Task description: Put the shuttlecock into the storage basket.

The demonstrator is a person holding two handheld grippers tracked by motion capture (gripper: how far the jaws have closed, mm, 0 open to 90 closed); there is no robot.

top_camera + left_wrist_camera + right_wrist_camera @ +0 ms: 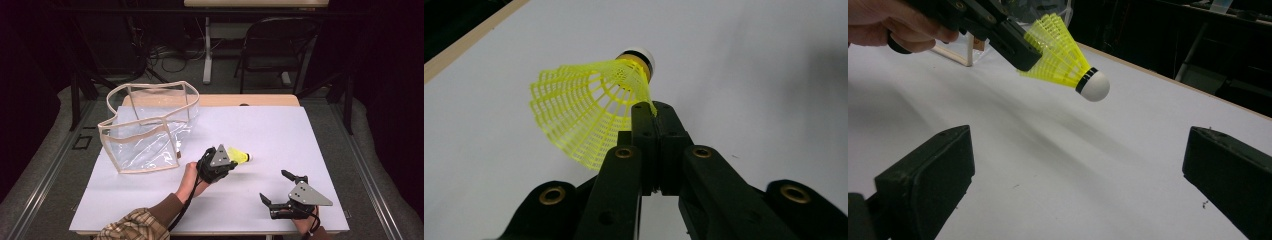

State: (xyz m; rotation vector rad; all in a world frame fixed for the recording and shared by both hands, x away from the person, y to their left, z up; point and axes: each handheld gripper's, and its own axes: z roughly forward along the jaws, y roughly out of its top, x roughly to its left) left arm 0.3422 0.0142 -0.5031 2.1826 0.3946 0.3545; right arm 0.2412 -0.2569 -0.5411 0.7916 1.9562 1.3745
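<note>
Left gripper (227, 159) fingers clenched on shuttlecock (240, 156) skirt edge – held clear above surface (280, 135), likely bound for clear bag (150, 130). Right gripper (277, 187) fingers released, empty – resting near.

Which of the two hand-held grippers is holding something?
The left hand-held gripper: its jaws are shut on the skirt of the yellow plastic shuttlecock. The right hand-held gripper has its jaws open, with nothing between them.

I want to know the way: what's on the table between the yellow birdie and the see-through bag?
Nothing: the high view shows bare white table between shuttlecock and clear bag.
</note>
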